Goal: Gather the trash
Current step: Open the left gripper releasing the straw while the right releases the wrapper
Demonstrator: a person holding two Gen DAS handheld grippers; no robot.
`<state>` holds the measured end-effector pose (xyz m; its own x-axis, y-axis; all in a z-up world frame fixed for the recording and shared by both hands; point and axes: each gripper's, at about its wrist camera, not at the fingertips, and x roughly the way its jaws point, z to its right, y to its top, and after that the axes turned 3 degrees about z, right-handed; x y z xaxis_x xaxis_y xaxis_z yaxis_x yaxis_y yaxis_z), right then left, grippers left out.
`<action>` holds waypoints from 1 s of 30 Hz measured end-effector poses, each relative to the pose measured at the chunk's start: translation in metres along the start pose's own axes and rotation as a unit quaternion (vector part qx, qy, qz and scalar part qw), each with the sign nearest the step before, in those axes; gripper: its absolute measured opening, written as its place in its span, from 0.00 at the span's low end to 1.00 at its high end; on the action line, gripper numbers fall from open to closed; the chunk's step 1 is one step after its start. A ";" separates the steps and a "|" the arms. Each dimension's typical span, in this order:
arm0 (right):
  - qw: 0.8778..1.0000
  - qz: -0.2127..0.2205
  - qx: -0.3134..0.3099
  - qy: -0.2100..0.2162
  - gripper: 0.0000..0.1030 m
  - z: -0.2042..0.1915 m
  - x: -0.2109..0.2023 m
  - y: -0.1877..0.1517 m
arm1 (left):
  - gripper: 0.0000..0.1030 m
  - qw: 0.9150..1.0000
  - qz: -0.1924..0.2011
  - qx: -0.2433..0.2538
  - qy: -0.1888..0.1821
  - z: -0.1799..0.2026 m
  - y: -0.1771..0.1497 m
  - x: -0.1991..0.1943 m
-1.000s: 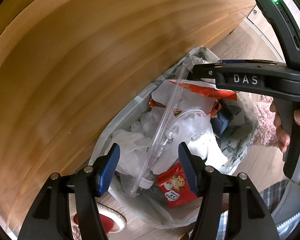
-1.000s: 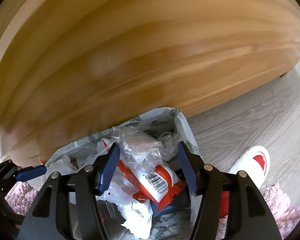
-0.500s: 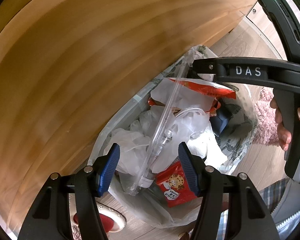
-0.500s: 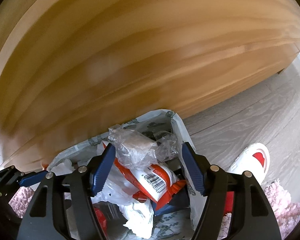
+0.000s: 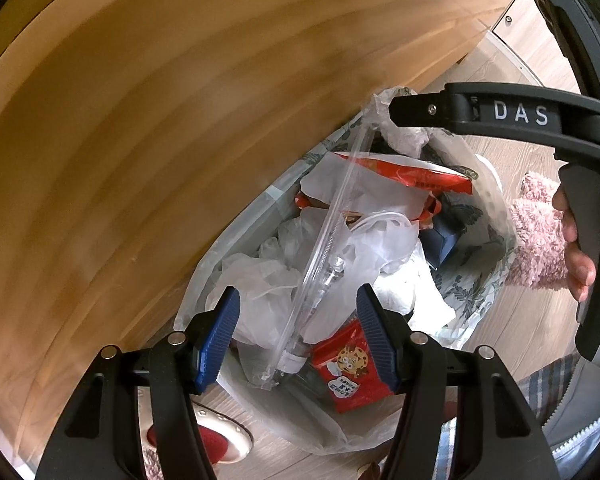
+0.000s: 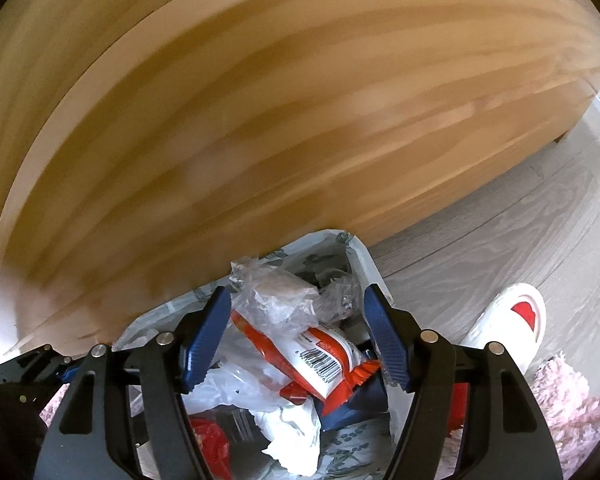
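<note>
trash bag [image 5: 480, 292]: thin, soft, light | grab: bunched rim | left tongs [image 5: 298, 336] wide, empty | right tongs [image 6: 298, 338] just opened, empty

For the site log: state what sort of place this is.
Most likely a room in a home: a bin lined with a leaf-print bag full of wrappers, wood-look floor, a wooden cabinet side, and a slipper beside a pink rug.

pale wood floor [image 6: 500, 240] — holds trash bag [image 5: 480, 280], slipper [image 6: 512, 320], pink rug [image 5: 536, 248].
</note>
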<state>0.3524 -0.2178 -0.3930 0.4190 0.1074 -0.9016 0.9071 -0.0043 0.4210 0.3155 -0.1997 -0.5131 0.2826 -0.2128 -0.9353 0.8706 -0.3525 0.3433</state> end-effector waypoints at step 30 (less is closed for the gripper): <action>1.000 -0.021 -0.001 0.009 0.13 0.012 -0.013 0.002 | 0.56 1.000 0.012 -0.006 0.004 0.000 -0.003 -0.003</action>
<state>0.3493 -0.2314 -0.3811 0.3788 0.1248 -0.9170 0.9241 0.0023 0.3821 0.3116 -0.1980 -0.5110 0.3066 -0.2135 -0.9276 0.8683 -0.3364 0.3644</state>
